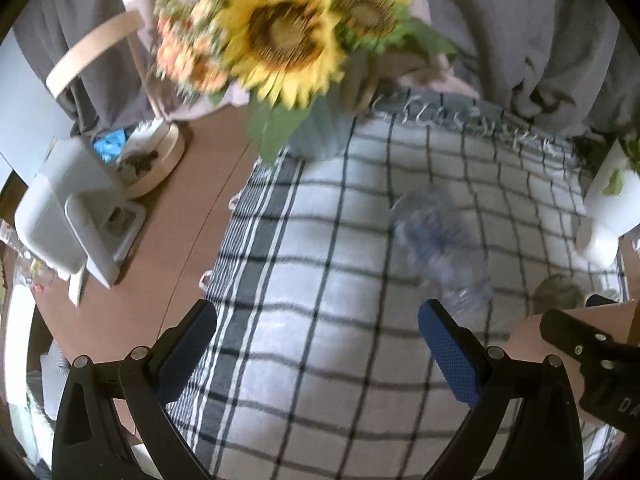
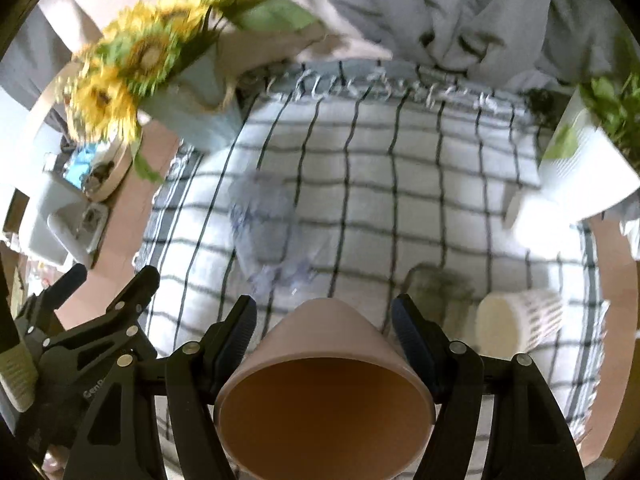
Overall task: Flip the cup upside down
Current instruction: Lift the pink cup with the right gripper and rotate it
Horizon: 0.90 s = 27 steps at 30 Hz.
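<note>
A pink cup (image 2: 326, 376) is held in my right gripper (image 2: 323, 322), tipped so its open mouth faces the camera and its base points toward the table. The jaws press on its two sides. In the left wrist view a sliver of the pink cup (image 1: 528, 334) shows at the right edge beside the right gripper's black frame. My left gripper (image 1: 318, 326) is open and empty, hovering over the checked cloth (image 1: 340, 240).
A clear plastic bottle (image 1: 440, 248) lies on the cloth, also in the right wrist view (image 2: 268, 232). A sunflower vase (image 1: 316, 128) stands at the back left. A white planter (image 2: 576, 176), a cream ribbed cup (image 2: 520, 320) and a grey-green object (image 2: 436, 284) are at right.
</note>
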{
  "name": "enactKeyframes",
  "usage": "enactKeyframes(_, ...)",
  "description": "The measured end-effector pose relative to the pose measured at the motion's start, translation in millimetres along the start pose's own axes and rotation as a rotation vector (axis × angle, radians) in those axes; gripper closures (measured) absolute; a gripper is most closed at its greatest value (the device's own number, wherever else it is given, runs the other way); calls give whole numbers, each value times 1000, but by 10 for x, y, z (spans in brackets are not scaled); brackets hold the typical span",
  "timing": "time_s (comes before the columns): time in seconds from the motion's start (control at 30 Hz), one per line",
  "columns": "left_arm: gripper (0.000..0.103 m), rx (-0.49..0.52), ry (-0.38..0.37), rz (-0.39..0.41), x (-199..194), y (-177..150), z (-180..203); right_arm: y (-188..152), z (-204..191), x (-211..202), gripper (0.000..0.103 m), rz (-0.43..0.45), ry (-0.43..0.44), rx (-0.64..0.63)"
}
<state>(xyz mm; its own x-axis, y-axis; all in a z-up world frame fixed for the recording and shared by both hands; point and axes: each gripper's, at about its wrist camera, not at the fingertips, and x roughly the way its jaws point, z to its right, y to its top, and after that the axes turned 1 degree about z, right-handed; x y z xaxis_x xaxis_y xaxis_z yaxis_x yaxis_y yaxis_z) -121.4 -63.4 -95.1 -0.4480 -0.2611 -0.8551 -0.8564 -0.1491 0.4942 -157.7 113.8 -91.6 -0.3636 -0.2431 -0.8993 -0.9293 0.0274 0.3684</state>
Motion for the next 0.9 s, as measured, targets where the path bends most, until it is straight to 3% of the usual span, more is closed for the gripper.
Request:
enactKeyframes(0.1,0,-6,3,-25,102,-98,-97,-91,-89,122,33,-10,-6,13)
enactKeyframes(0.2,0,10,17,-33,167,-192,-129,-227,-162,234,33,36,-48,22)
enactKeyframes(0.43,0,40,30,-58,244,-412,-202,-592,-221,440,33,50,-39,86)
enactKeyframes(0.57,0,45,16,-80,257,-532,-249,-794,-245,375,33,94,-56,119)
enactKeyframes(0.63,0,5,23,-93,255,-577,-262,-901,-243,363,33,89,-58,144)
enactKeyframes(0.83,0,18,23,-108,278,-679,-225,-1216,-196,487,34,0,-21,214)
enactKeyframes(0.9,0,21,9,-117,287,-691,-204,-1259,-201,483,35,17,-23,209)
